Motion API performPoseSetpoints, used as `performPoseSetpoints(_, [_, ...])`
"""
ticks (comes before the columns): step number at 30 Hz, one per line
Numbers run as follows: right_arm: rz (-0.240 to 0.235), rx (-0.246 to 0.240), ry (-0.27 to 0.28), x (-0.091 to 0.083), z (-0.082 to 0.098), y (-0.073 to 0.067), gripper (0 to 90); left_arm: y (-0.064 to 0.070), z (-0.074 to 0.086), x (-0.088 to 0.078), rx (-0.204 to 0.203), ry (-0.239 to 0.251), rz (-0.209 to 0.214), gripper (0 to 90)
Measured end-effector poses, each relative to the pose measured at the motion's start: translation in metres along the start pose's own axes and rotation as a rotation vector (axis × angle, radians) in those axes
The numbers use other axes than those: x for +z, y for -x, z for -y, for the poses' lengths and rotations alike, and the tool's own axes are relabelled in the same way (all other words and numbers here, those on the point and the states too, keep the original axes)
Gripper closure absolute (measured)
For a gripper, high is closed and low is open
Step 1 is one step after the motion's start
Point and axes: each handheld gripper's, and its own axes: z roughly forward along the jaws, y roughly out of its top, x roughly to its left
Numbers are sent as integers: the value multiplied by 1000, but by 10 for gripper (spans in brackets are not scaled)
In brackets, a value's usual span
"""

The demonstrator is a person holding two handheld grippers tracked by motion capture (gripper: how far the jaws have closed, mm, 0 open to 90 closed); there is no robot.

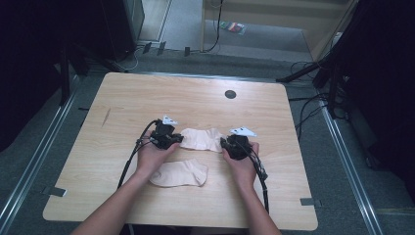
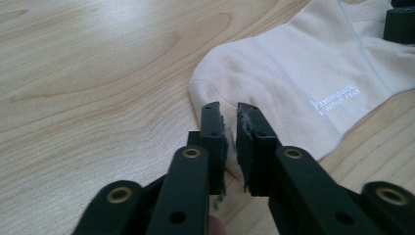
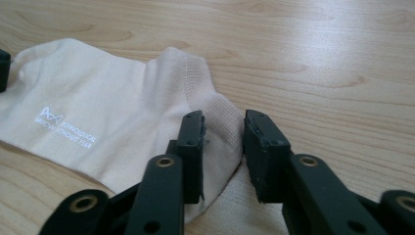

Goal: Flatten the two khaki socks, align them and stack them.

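Cream sock (image 1: 201,138) lies between my two grippers in high view; second sock (image 1: 179,174) nearer me, by left wrist. Left gripper (image 2: 230,115) view: jaws narrow, barely parted over sock edge, grip unclear. Right gripper (image 3: 222,125) view: jaws part-open straddling cuff. I judge: close both squarely on fabric before lifting.

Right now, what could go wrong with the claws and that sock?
1. The right claw is open around the far sock's ribbed edge; it might catch only a little cloth and slip off.
2. The left claw is nearly shut at the other end, so pulling unevenly could bunch the sock.
3. A low forearm could drag the near sock.
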Motion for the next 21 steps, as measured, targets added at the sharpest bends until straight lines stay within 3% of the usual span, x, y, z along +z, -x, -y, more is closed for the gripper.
performPoseSetpoints(2, [21, -19, 3, -1, 1, -2, 819, -2, 0, -1, -3, -15, 26, 898])
performPoseSetpoints(5, [38, -40, 7, -3, 3, -5, 874, -1, 1, -5, 32, -10, 8, 900])
performPoseSetpoints(18, [-78, 50, 90, -32, -9, -10, 883, -7, 15, -48, 13, 126, 21, 900])
performPoseSetpoints(21, [-101, 46, 95, -39, -10, -14, 883, -8, 21, -58, 5, 147, 26, 900])
